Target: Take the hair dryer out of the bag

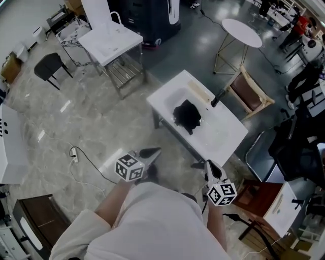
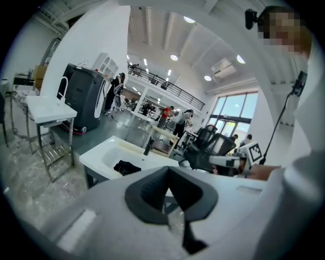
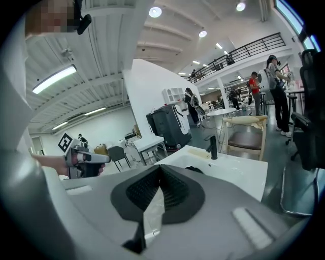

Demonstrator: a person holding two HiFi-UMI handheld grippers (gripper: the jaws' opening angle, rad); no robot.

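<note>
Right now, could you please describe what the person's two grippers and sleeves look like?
Both the left gripper and the right gripper have pale grey bodies with dark tips, and each carries a white cube printed with black square markers. In the gripper views the pads are black and ribbed, forming a V. The person wears a light cream top with loose sleeves.

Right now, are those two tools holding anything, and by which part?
Nothing: the left tool and right tool are both shut and empty, away from the black bag.

Grey marble floor (image 1: pixel 101 122); round white table (image 1: pixel 242 31); black chair (image 1: pixel 50 66); ceiling lights (image 3: pixel 155 11).
</note>
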